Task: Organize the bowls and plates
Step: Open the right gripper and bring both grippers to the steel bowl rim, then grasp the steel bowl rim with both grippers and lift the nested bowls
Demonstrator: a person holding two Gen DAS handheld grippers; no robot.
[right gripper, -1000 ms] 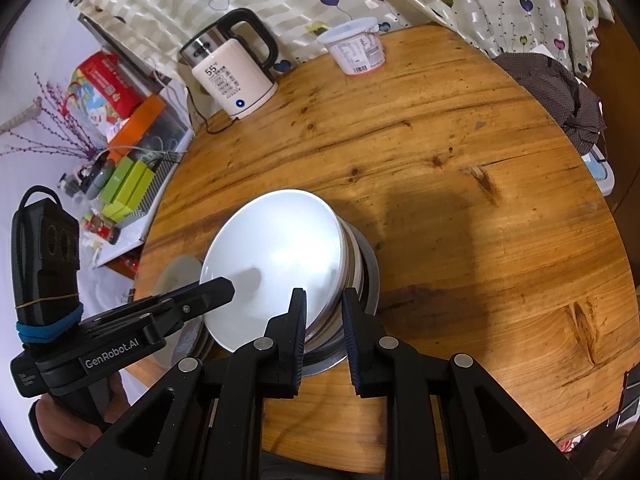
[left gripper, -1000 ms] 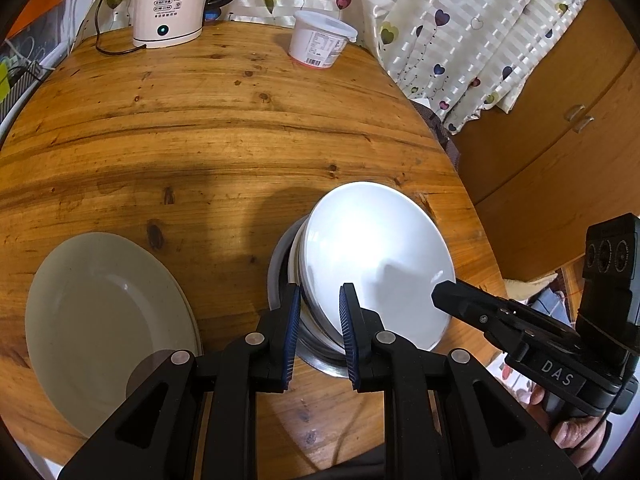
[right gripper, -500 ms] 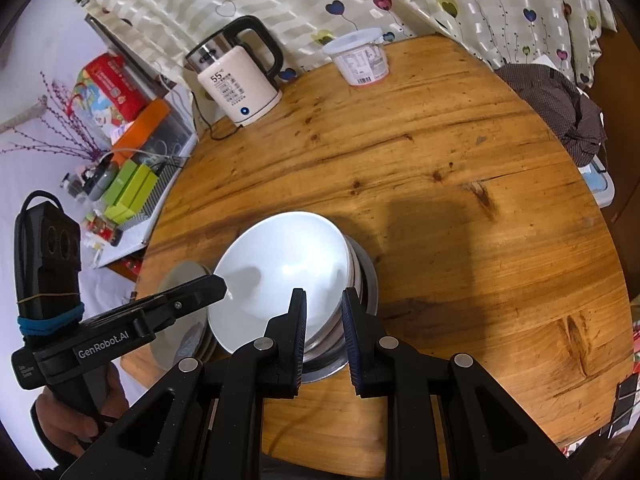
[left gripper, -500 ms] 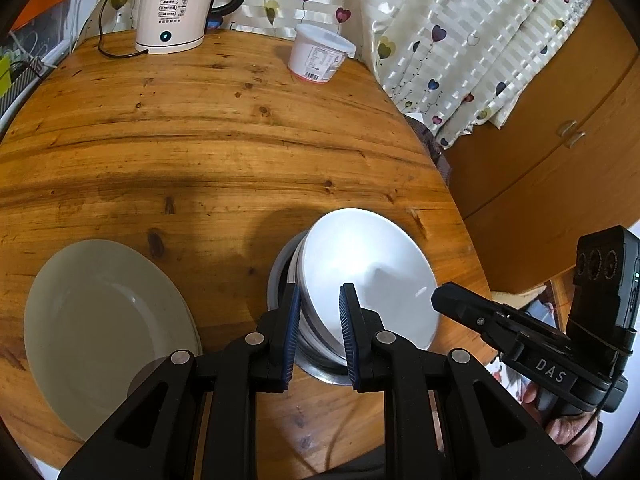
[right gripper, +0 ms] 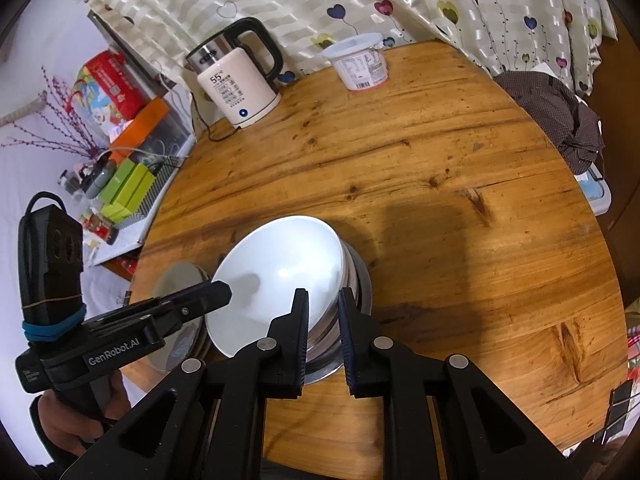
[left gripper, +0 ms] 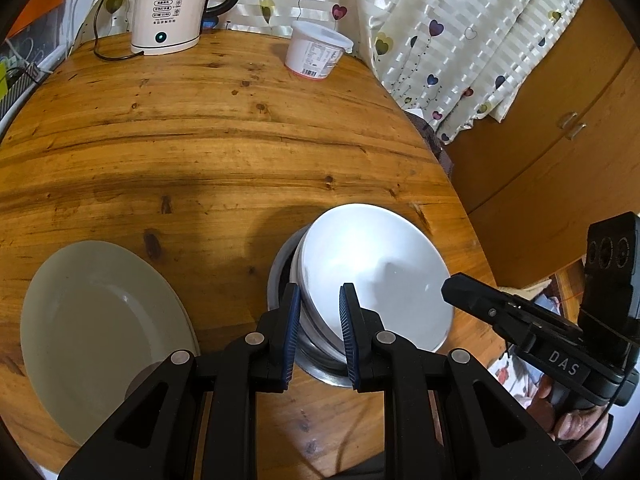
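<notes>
Round wooden table [left gripper: 240, 128] | we pinch white bowl stack [left gripper: 372, 276] near the front edge: left hand-held gripper [left gripper: 319, 332] clamped on rim, right hand-held gripper [right gripper: 323, 330] just closing on opposite rim | plate [left gripper: 100, 320] beside | next: level lift together.

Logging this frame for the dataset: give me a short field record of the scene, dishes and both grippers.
surface: round wooden table
top dish: white bowl, tilted, on a nested stack in a metal bowl
left gripper: fingers clamped on the white bowl's near-left rim
right gripper: fingers have just been closing on the rim at the opposite side
separate dish: beige plate left of the stack
far edge: kettle, lidded tub
</notes>
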